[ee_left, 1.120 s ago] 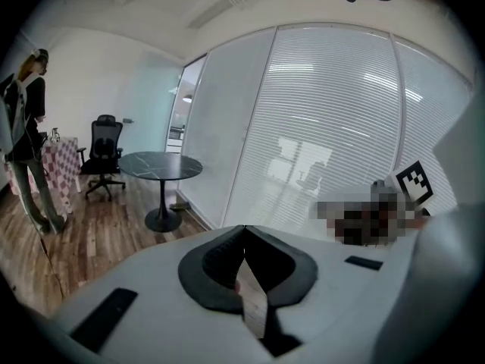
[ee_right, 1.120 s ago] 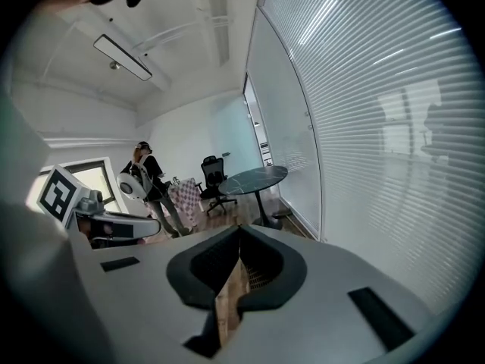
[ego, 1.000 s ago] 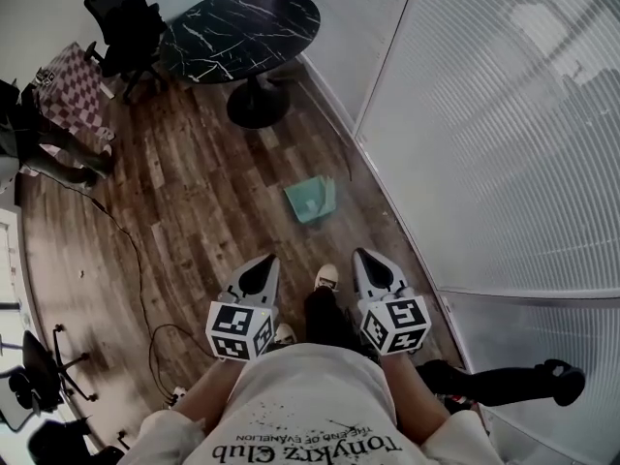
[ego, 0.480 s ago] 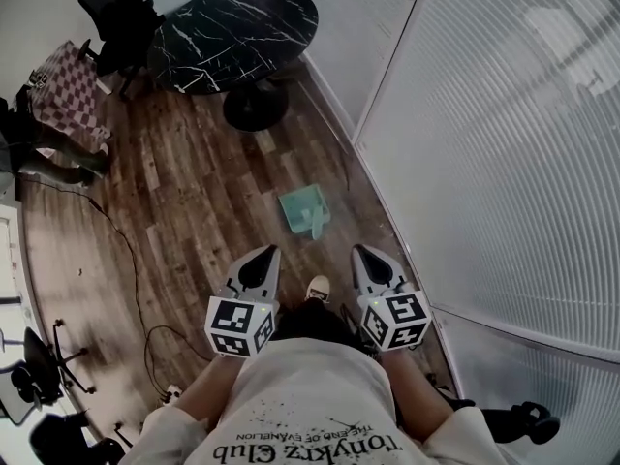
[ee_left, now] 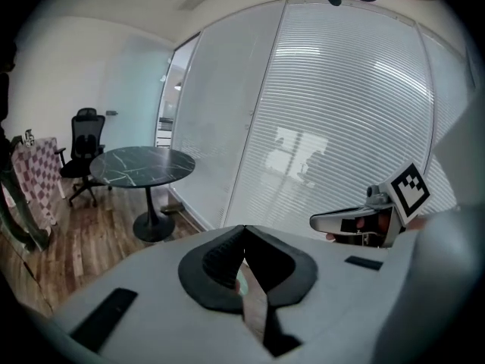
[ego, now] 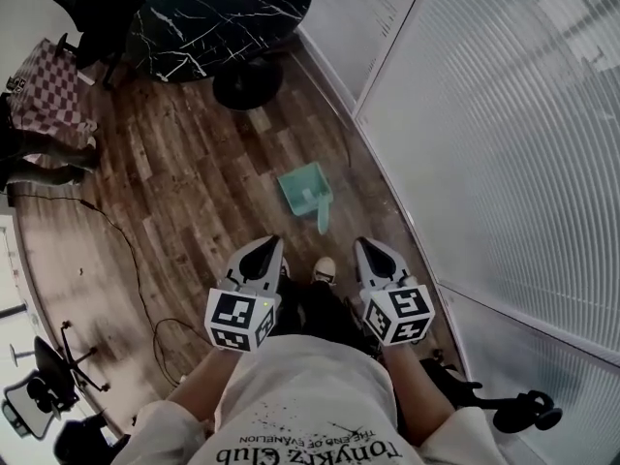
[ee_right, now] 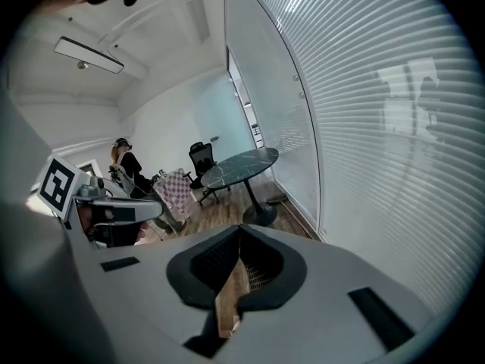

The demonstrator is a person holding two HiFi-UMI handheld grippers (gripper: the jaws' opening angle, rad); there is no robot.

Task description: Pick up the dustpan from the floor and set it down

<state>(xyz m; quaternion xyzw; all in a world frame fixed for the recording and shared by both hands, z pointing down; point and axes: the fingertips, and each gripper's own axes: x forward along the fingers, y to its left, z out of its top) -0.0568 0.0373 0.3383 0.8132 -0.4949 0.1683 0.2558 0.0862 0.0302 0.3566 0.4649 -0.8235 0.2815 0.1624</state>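
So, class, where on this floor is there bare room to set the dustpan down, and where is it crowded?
Bare wood floor lies between the dustpan, the table base and the cable. Crowded: the narrow strip along the glass wall, and the lower-left corner with a chair.

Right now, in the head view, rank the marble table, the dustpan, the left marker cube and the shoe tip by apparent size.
1. Black marble table, though cropped by the frame.
2-3. Teal dustpan and left marker cube: they look alike; the cube sits nearer the camera, so unranked.
4. White shoe tip.
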